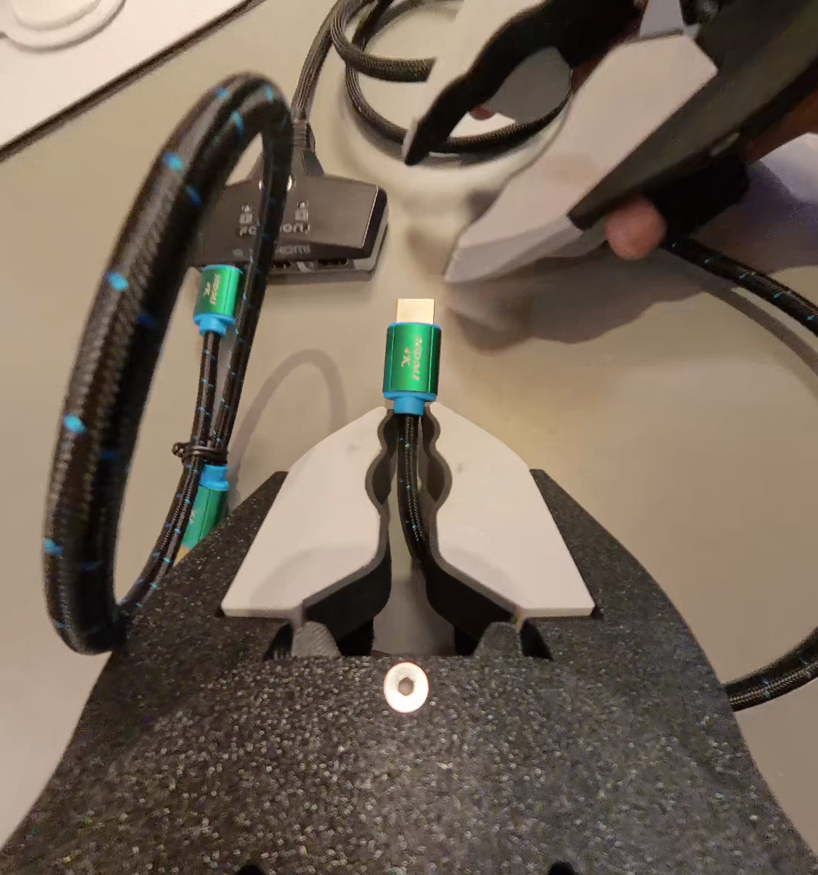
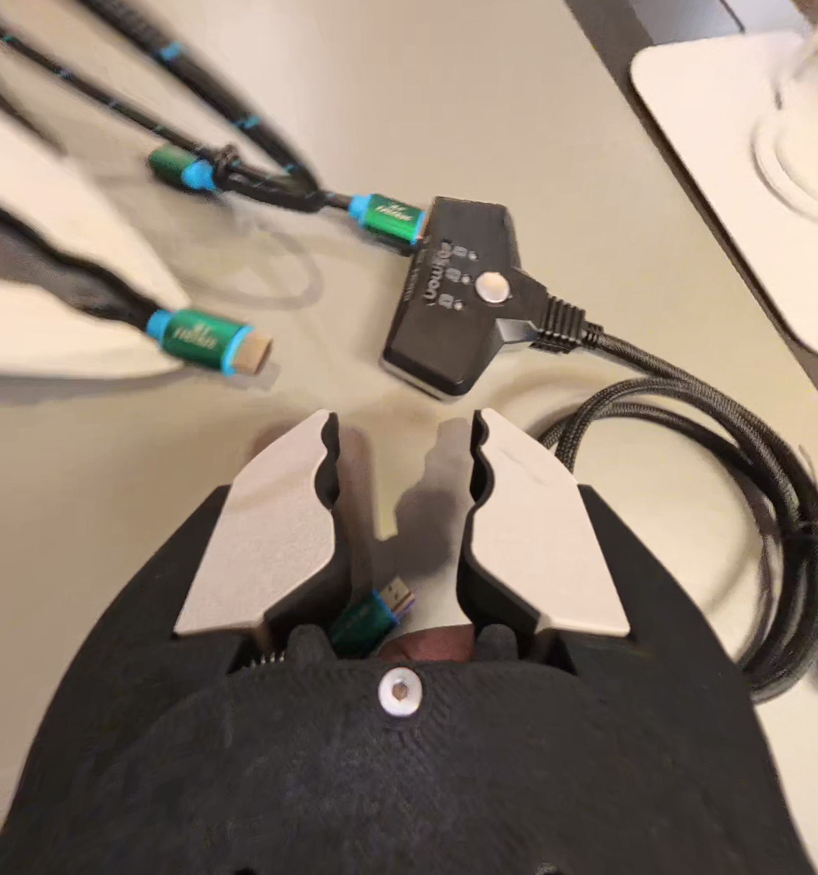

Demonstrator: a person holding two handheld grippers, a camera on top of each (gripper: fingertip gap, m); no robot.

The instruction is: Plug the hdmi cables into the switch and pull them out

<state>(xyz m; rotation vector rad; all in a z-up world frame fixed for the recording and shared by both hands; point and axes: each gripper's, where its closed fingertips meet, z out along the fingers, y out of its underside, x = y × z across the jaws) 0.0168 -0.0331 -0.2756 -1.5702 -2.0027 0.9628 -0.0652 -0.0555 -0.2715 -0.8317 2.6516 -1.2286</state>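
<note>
My left gripper (image 1: 409, 416) is shut on a black braided HDMI cable just behind its green plug (image 1: 411, 360). The plug's metal tip points at the black switch (image 1: 302, 222), a short gap away and to the right of it. A second green plug (image 1: 217, 298) sits in the switch's left port. My right gripper (image 2: 404, 416) is open and empty, hovering just short of the switch (image 2: 449, 303). It also shows in the left wrist view (image 1: 430, 218). The held plug (image 2: 203, 338) and the inserted plug (image 2: 388, 220) both show in the right wrist view.
A third green plug (image 2: 175, 165) is tied to the cable bundle. Another green plug (image 2: 369, 620) shows low between my right fingers' bases, ungripped, beside a person's finger. The switch's own black cable (image 2: 729, 473) coils at the right. A white monitor stand base (image 2: 729, 189) lies beyond. The switch (image 2: 449, 303) is closer to my right gripper, around 5 cm from its tips; the left tips are 10 cm off.
</note>
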